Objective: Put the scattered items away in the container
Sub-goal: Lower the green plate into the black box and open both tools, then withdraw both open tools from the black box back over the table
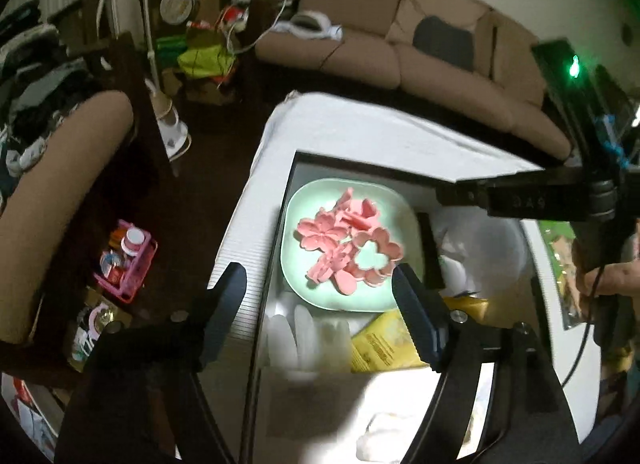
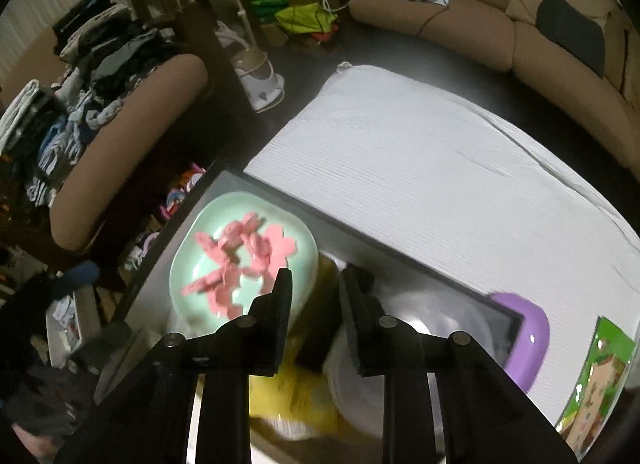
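A white ribbed cloth [image 2: 420, 167] covered the counter [image 1: 288, 103] in front of me, creased toward its far edge. On it sat the dark-walled container [image 2: 304, 209], set at an angle near the cloth's left side, its rim touching the fabric. Just beside the container's right corner a purple bowl [image 2: 528, 338] rested on the cloth. Farther right, near the counter's edge, lay a green printed packet [image 2: 604, 376], flat, apart from the bowl. The broad stretch of cloth beyond the container lay bare. Dark floor [image 2: 312, 51] showed around the counter.
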